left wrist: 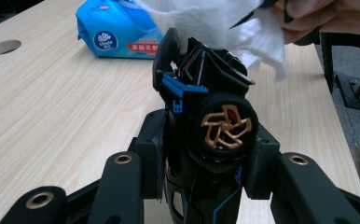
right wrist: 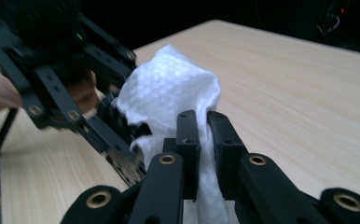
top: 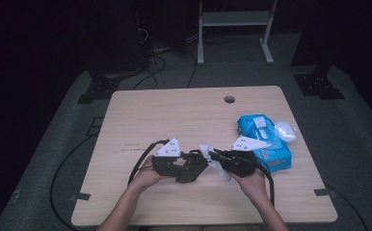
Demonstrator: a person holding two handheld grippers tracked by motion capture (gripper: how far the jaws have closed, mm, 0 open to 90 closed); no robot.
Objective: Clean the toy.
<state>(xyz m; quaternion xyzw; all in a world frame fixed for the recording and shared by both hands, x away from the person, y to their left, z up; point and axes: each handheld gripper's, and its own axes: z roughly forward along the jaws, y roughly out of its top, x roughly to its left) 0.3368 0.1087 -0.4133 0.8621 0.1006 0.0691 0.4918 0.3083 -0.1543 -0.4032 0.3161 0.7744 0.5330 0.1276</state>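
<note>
left tool point(left wrist: 201, 163) clamps the black toy car point(left wrist: 206, 88) above the bench point(top: 140, 120) while right tool point(right wrist: 205, 135), pinched on the white wipe point(right wrist: 169, 88), should stroke lightly along the bodywork, keeping the car steady.

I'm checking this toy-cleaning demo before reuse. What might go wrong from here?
The left gripper clamps the toy car by its body, end up; wiping pressure might twist it loose. The wipe, pinched in the right gripper, may snag on the car's open parts and tear.
</note>
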